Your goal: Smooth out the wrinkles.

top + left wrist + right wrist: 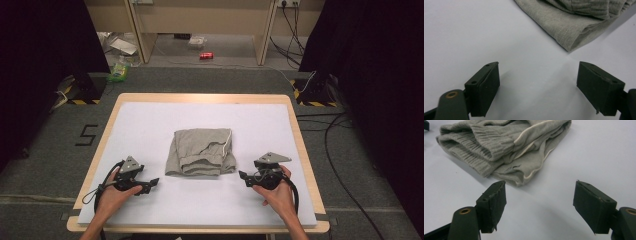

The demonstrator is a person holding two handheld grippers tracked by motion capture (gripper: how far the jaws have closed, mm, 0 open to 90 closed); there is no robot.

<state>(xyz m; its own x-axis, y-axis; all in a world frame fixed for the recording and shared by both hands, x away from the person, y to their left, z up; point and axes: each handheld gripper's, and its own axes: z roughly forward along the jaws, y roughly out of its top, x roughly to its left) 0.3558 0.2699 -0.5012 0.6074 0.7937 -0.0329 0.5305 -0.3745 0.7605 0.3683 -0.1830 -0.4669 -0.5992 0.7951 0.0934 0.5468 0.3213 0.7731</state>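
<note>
Where white sheet [150, 125] spreads, folded grey ribbed-knit garment [201, 152], cream piping

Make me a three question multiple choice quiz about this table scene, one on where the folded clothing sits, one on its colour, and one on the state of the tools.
1. Where does the folded garment lie?
A. between the two tools, mid-table
B. at the far left corner of the table
C. on the floor

2. What colour is the garment?
A. red
B. grey
C. navy blue

3. How do the left tool and right tool stand?
A. both clamped on the cloth
B. one open, one clamped
C. both open, holding nothing

Answers:
1 A, the high view shows it on the white table cover between the hands.
2 B, the cloth is grey with a pale cord.
3 C, each tool's jaws stand apart over bare cover, short of the cloth.
</note>
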